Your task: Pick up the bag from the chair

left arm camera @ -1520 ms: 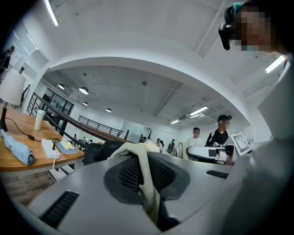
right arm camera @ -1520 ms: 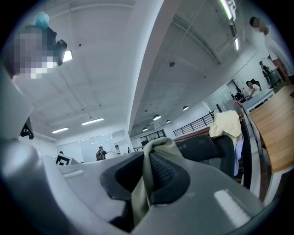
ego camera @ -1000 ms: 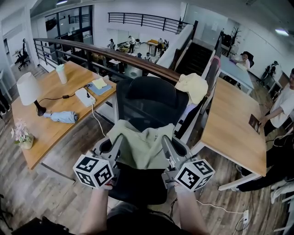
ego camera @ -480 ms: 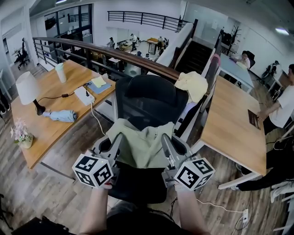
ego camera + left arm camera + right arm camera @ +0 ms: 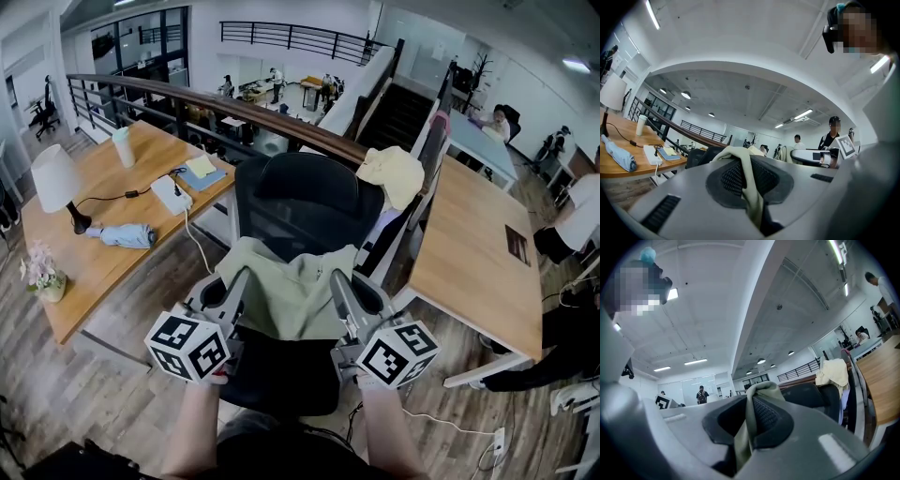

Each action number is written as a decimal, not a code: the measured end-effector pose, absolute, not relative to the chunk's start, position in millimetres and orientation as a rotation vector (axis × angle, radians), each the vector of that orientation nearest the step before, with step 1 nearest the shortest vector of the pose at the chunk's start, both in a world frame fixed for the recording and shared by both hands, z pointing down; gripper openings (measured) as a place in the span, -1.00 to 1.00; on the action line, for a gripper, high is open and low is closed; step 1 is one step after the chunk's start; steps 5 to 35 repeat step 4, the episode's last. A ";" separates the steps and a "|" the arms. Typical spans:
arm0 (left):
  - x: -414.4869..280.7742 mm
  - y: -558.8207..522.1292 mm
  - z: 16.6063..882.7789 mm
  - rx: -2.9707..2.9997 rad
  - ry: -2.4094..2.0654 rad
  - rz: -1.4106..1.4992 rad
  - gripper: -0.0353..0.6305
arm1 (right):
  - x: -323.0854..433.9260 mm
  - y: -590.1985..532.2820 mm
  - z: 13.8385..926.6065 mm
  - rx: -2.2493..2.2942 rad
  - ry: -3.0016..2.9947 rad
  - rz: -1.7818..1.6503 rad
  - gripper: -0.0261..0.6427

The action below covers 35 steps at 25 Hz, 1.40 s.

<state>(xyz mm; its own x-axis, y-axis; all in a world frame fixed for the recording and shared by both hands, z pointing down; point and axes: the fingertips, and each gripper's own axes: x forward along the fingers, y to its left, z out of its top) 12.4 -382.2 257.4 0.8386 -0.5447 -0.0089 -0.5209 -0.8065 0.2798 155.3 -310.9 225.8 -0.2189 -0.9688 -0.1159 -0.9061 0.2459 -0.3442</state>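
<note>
Clamps left gripper (image 5: 240, 279) and right gripper (image 5: 336, 279) tight on the pale green bag (image 5: 289, 298), a fold of cloth pinched between the pads of each. Holds it over the seat of the black chair (image 5: 309, 202), in front of the backrest. Stands between a left desk (image 5: 103, 272), bearing a lamp (image 5: 54, 183) and a folded umbrella (image 5: 122, 237), and a right desk (image 5: 478, 262); cream garment (image 5: 394, 176) draped behind the chair. Stretches the bag's long axis left to right between the grippers, body hanging down.

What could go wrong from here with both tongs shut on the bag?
1. The left tongs and right tongs each pinch only a thin fold of the bag; it could slip out as weight comes on.
2. The bag hangs low over the chair and may snag on its armrests.
</note>
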 end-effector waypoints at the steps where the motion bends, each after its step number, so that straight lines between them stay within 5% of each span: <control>1: 12.0 -383.0 256.8 2.752 -0.813 -0.131 -0.86 | 154.7 -311.5 225.1 -1.735 2.219 -0.287 -0.81; 35: 11.1 -385.3 254.3 2.755 -0.811 -0.138 -0.86 | 153.4 -312.9 222.8 -1.733 2.222 -0.274 -0.81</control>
